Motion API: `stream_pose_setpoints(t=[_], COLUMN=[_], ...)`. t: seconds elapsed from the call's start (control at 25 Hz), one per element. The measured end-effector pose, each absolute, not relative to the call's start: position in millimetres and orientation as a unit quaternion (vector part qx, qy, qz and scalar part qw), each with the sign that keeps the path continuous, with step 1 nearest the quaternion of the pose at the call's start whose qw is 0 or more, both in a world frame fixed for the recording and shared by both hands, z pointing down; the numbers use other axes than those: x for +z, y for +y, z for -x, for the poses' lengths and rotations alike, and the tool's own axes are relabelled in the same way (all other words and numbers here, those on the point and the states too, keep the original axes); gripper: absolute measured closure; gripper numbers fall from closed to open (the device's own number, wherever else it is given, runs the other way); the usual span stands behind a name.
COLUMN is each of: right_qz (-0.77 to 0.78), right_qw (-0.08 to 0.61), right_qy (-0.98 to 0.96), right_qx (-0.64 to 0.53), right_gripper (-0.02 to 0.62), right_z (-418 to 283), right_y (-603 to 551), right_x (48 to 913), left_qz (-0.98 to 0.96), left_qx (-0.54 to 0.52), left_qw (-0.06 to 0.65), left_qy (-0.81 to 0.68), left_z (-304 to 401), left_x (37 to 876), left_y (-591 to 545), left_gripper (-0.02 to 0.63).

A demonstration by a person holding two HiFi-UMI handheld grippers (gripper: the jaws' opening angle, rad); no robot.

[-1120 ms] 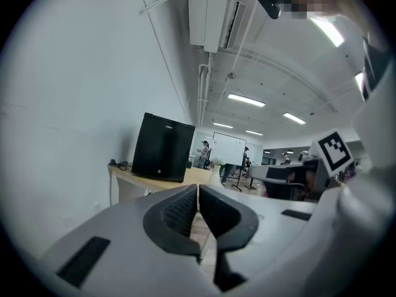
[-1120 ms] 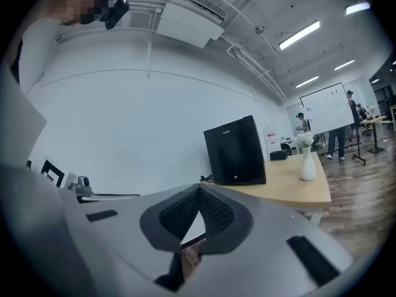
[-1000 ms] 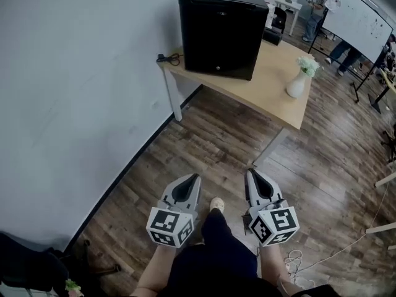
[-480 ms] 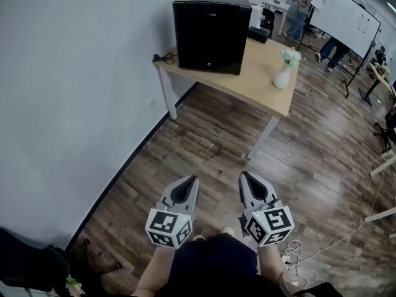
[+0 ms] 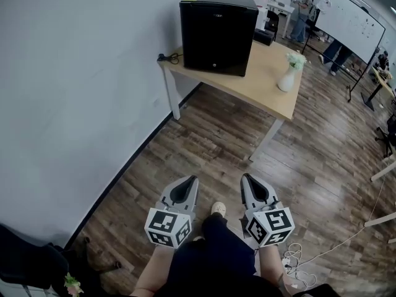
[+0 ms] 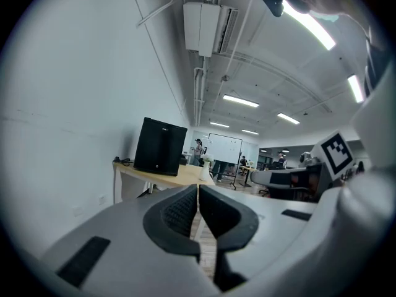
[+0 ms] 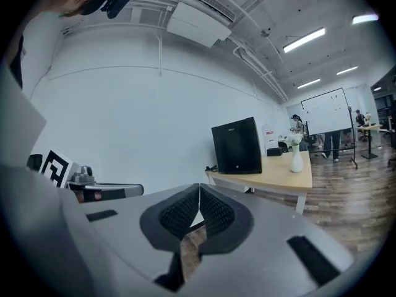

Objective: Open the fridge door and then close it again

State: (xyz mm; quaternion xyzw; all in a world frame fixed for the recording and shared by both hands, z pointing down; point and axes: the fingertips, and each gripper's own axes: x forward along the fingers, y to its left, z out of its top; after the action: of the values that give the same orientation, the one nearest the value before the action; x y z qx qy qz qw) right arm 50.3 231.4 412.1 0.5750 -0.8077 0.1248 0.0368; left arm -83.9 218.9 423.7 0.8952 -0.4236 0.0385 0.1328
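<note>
The desk [image 5: 266, 82] carries the fridge [image 5: 218, 34] at its wall end, with the door closed and facing me. Both my grippers are well apart from the fridge, back across the wooden floor, and point roughly level toward it. The fridge lies straight ahead between their two lines, so I judge neither nearer. The left gripper [image 5: 192, 180] and right gripper [image 5: 246, 179] each have their jaws pressed together on nothing
</note>
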Motion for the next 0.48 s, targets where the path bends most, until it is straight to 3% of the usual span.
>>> stream_pose_setpoints(t=[0.48], right_qz=[-0.552], right_qw=[0.044], right_qy=[-0.823], right_qx=[0.128], right_gripper=[0.604], right_z=[-45.8], right_y=[137.9], right_x=[413.6], left_qz=[-0.886], left_qx=[0.039], left_qw=[0.131], left_qy=[-0.444], left_z=[82.5], left_x=[421.8], left_y=[132.6], left_gripper=[0.595])
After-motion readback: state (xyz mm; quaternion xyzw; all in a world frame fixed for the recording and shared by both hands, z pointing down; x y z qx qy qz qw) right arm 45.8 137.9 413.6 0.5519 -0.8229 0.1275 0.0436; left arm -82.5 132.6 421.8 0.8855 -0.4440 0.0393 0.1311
